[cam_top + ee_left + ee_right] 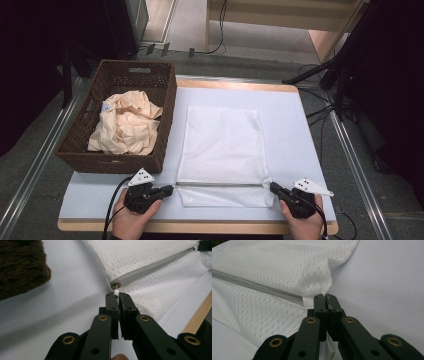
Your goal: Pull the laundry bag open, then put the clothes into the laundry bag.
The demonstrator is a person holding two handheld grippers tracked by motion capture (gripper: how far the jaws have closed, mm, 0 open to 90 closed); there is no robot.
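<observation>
A white mesh bag [220, 145] lies flat near the middle of the white surface [295, 135], its zipper [220, 185] running across the near end, with a narrow strip of mesh below the zipper at 6 o'clock.

The left gripper [170, 189] sits at about 7 o'clock on the surface, held in the left hand [131, 220]. Its jaws are pressed together on the small white zipper pull [116, 292] at the bag's left end; in the left gripper view the pull sticks out from between the jaw tips, just below the brass slider [115, 285], and the grey zipper runs off toward 2 o'clock.

The right gripper [273, 187] sits at about 5 o'clock, held in the right hand [302, 225]. Its jaws are closed on the bag's right end; in the right gripper view the tips pinch the mesh edge beside a small white tab [308, 301] at the end of the zipper, and the fabric bunches up just above them. A bit of white material also shows under the jaws at the bottom of that view.

A dark brown wicker basket [165, 125] stands at 10 o'clock, just beside the bag's left edge. Inside it is a crumpled peach cloth [127, 125] with a small white label [106, 107] near its top left; there is bluish print on the label, too small to read. No brand or other writing can be made out on the bag or the grippers.
</observation>
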